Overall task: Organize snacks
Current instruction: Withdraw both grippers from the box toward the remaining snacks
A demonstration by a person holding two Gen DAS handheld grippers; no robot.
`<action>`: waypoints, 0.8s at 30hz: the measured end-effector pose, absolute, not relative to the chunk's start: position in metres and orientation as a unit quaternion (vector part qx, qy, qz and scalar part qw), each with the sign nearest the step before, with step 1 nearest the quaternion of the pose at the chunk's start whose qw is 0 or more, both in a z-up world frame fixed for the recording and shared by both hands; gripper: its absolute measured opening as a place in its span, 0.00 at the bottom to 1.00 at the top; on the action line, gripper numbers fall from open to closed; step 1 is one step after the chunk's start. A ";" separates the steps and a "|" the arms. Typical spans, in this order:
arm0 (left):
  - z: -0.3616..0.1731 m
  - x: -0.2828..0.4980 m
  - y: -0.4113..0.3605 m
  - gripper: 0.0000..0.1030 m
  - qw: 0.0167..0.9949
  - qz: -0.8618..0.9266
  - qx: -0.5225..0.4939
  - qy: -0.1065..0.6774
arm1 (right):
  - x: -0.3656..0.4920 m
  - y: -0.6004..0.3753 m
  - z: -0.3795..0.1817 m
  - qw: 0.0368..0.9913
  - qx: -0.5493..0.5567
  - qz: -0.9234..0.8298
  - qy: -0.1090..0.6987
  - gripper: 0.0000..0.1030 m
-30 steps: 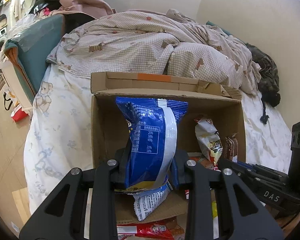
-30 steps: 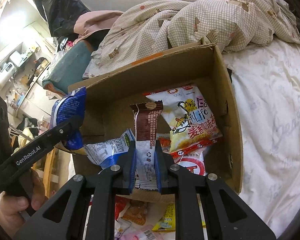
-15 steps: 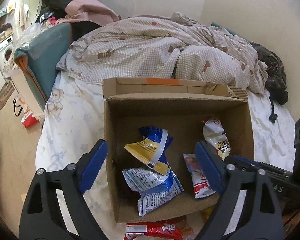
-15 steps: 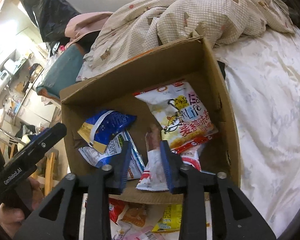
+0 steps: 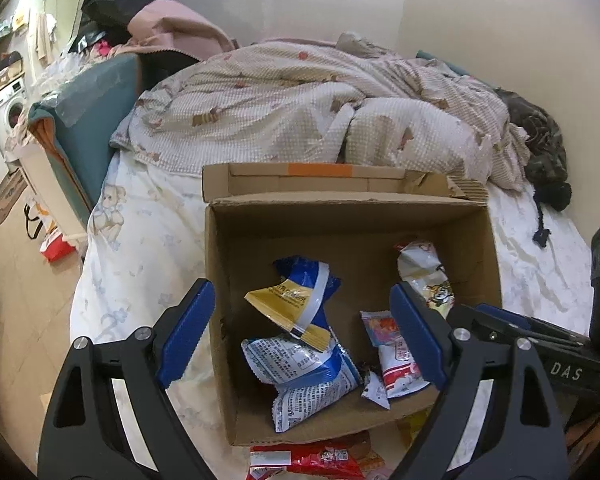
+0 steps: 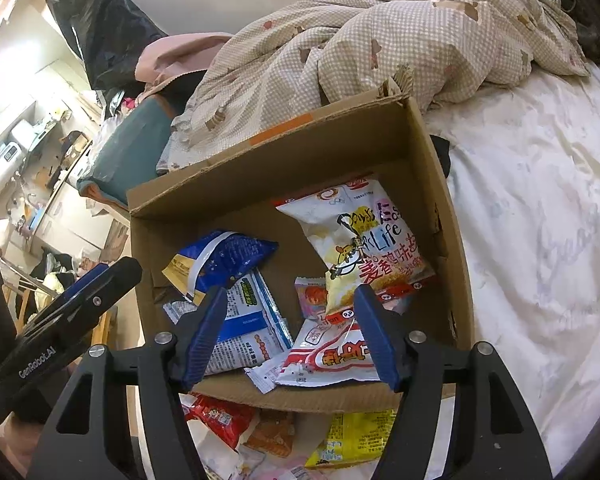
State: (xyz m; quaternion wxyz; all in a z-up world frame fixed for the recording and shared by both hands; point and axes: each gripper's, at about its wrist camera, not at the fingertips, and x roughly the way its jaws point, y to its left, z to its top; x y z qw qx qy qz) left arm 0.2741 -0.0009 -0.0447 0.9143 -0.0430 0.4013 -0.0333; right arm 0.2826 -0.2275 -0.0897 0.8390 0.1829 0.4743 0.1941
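We hold both tools above the near edge of the cardboard box (image 5: 476, 248), which sits on the bed (image 5: 140, 248) with its far flap folded back toward the quilt (image 5: 300, 120), so the snacks can drop straight into it. The left gripper (image 5: 300, 332) stands spread wide with nothing between its pads. The right gripper (image 6: 290, 334) is opening, its jaws parting over the packets with nothing pinched.

Inside, the blue chip bag (image 5: 300, 292) lies crumpled toward the box's left wall, its long axis running roughly from the near edge to the far wall, its yellow end tipped up. Under it a blue-and-white packet (image 5: 300, 372) lies flat by the near edge. The large white bag (image 6: 360, 240) leans at the right wall, long axis slanting from the far wall toward the near right corner. More wrappers, among them a red packet (image 6: 220, 420), wait on the bed just outside the near edge, so we judge the sorting unfinished.
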 end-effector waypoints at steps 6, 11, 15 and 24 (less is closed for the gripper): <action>-0.035 0.263 0.002 0.85 0.919 -0.038 -0.052 0.388 | 0.277 -0.231 -0.080 0.844 0.184 0.194 0.464 0.66; -0.026 0.254 0.007 0.98 0.922 -0.035 -0.062 0.379 | 0.265 -0.231 -0.066 0.852 0.176 0.206 0.449 0.70; -0.020 0.245 0.008 0.98 0.922 -0.035 -0.060 0.381 | 0.252 -0.236 -0.055 0.860 0.177 0.202 0.433 0.76; -0.014 0.214 0.020 0.98 0.917 -0.031 -0.063 0.393 | 0.228 -0.247 -0.046 0.863 0.177 0.184 0.435 0.76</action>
